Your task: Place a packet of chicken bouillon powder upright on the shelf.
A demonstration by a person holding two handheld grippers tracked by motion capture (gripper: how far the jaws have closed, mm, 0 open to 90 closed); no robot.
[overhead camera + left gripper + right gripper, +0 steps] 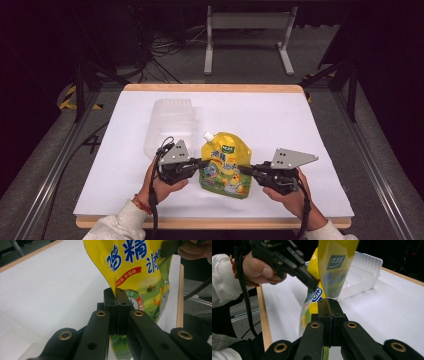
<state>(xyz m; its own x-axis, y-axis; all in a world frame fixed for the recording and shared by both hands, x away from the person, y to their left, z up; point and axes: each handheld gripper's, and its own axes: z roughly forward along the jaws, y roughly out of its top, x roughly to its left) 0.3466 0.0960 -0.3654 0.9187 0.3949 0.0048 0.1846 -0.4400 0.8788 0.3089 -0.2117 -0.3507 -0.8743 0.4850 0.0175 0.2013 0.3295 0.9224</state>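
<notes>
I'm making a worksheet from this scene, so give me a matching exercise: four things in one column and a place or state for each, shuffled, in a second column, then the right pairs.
Things:
1. pouch
2. tub
3. left gripper
4. right gripper

Places or states:
A. clear plastic, on the white table behind the left hand
B. shut on the pouch's right edge
C. yellow, with a white spout, held between both grippers
D. shut on the pouch's left edge

Pairs: 1-C, 2-A, 3-D, 4-B
</notes>
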